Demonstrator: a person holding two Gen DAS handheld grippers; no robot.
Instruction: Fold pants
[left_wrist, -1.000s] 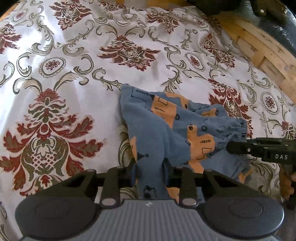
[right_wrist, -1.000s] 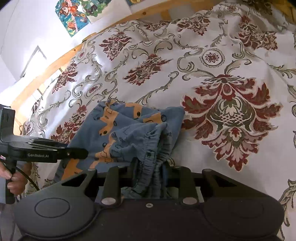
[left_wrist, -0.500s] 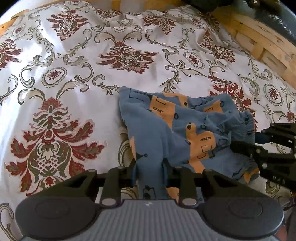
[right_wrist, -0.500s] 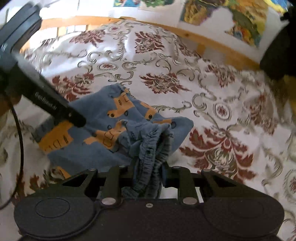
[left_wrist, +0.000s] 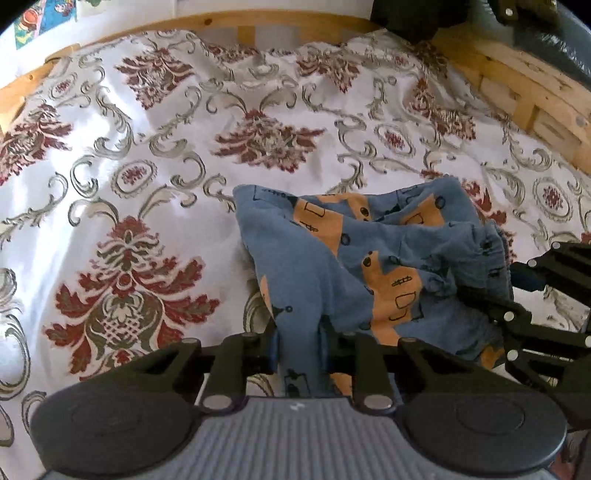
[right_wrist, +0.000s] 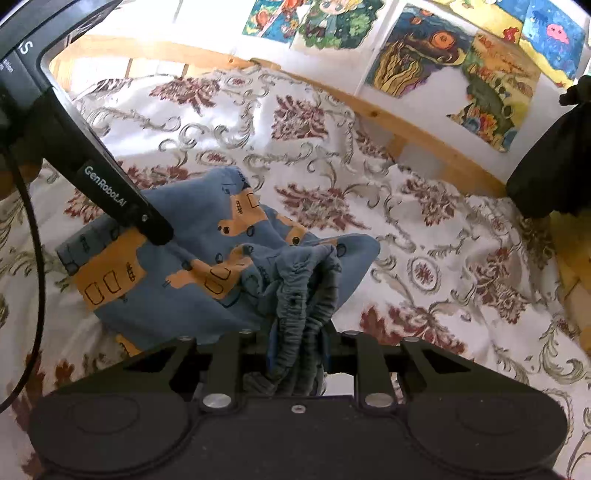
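Small blue pants (left_wrist: 354, 266) with orange truck prints lie bunched on the patterned bedspread (left_wrist: 147, 184). My left gripper (left_wrist: 298, 343) is shut on a leg end of the pants. My right gripper (right_wrist: 297, 347) is shut on the gathered elastic waistband (right_wrist: 306, 288). In the left wrist view the right gripper (left_wrist: 491, 306) comes in from the right, at the waistband side. In the right wrist view the left gripper (right_wrist: 155, 230) reaches in from the upper left onto the pants (right_wrist: 192, 266). The cloth between the two grippers is slack and creased.
A wooden bed frame (left_wrist: 517, 96) runs along the far and right sides of the bed. Coloured drawings (right_wrist: 461, 55) hang on the wall behind it. A dark object (right_wrist: 554, 162) sits at the right edge. A black cable (right_wrist: 26, 229) hangs at the left.
Both grippers have kept their hold on the pants. The right gripper has swung round toward the wall and sits closer to the left one. The pants have bunched up more.
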